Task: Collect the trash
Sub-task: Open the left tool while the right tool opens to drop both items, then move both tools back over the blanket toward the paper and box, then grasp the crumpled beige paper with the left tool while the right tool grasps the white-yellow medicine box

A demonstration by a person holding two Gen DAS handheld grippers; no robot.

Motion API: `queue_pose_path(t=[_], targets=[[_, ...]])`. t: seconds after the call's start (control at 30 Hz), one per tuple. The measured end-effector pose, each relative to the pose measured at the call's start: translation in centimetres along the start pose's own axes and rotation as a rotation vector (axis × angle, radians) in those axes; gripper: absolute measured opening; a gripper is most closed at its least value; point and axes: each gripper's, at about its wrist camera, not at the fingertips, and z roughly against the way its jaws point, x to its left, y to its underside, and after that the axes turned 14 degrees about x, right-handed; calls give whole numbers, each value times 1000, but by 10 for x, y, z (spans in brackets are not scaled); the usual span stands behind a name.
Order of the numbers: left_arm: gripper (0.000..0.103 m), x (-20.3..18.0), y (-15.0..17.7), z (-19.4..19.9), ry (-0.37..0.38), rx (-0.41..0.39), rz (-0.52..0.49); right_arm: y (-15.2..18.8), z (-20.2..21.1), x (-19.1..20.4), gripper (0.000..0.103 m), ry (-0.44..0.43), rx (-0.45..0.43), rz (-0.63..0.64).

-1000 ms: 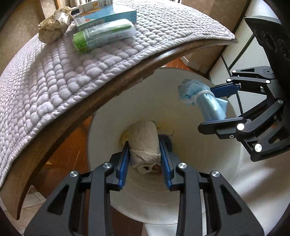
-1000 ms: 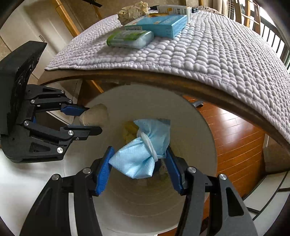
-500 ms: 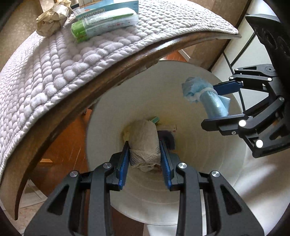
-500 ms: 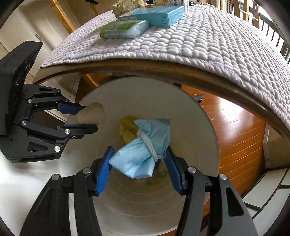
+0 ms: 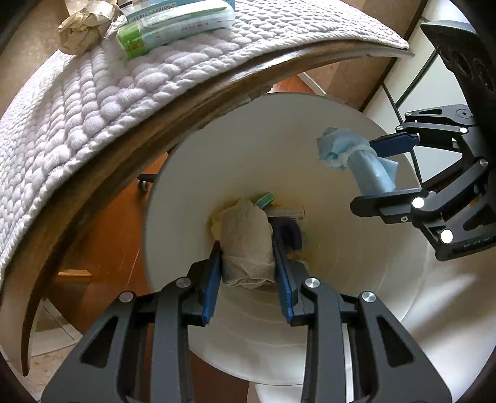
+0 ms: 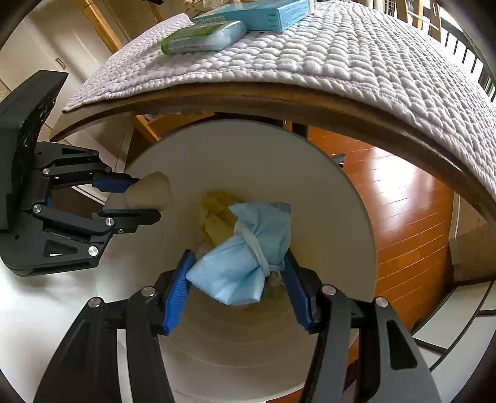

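Observation:
A round white bin (image 5: pixel 248 130) (image 6: pixel 310 186) stands under the table's edge, with yellow scraps (image 6: pixel 214 217) and other trash at its bottom. My left gripper (image 5: pixel 246 241) (image 6: pixel 148 198) is shut on a crumpled beige paper wad (image 5: pixel 245 248) (image 6: pixel 152 192) above the bin's mouth. To its right, my right gripper (image 6: pixel 238 257) (image 5: pixel 364 173) has a rolled blue face mask (image 6: pixel 248 257) (image 5: pixel 365 167) between its pads. Its jaws are opening slightly, and both pads still touch the mask. Both grippers point steeply down into the bin.
The curved wooden table edge (image 5: pixel 155 124) with a quilted grey cloth (image 6: pixel 341 62) overhangs the bin's far side. On the cloth lie a brown paper ball (image 5: pixel 83 28), a green-and-white wipes pack (image 6: pixel 201 37) and a blue box (image 6: pixel 260 12). Wooden floor (image 6: pixel 403 201) lies to the right.
Both grippers have sunk a little toward the bin's mouth with their loads. The table items have slid up toward the tops of both views.

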Motion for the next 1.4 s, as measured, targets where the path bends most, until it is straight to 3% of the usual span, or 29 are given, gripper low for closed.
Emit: queue_pose_path(t=[0.03, 0.1, 0.13, 0.17, 0.33, 0.43, 0.53, 0.6, 0.7, 0.87, 1.13, 1.33, 1.4], targets=[[35, -1, 1, -4, -1, 1, 0, 0, 0, -1, 58, 0, -2, -8], [43, -3, 0, -3, 3, 5, -6, 2, -1, -5, 78, 9, -3, -37], [66, -3, 0, -3, -10, 1, -5, 2, 2, -7, 79, 11, -8, -48], [77, -4, 1, -2, -25, -10, -3, 1, 6, -10, 79, 6, -14, -54], [77, -4, 7, 17, -22, -56, -22, 2, 24, -10, 80, 41, -46, -39], [77, -1, 13, 43, -3, -118, -43, 1, 50, -4, 81, 55, -110, -9], [93, 7, 17, 77, 4, -226, -44, -5, 84, -3, 90, 86, -206, 4], [99, 19, 16, 101, -34, -327, -2, -13, 102, -6, 95, 104, -271, -12], [100, 43, 4, 119, -93, -411, 100, -38, 125, -20, 97, 104, -359, -73], [100, 85, -28, 116, -149, -450, 223, -98, 135, -46, 97, 25, -419, -206], [100, 118, -68, 106, -138, -440, 216, -187, 111, -57, 97, 18, -349, -225], [100, 130, -92, 95, -113, -428, 210, -222, 98, -60, 94, 35, -304, -223], [95, 134, -100, 92, -103, -425, 207, -230, 93, -61, 89, 26, -290, -217]])
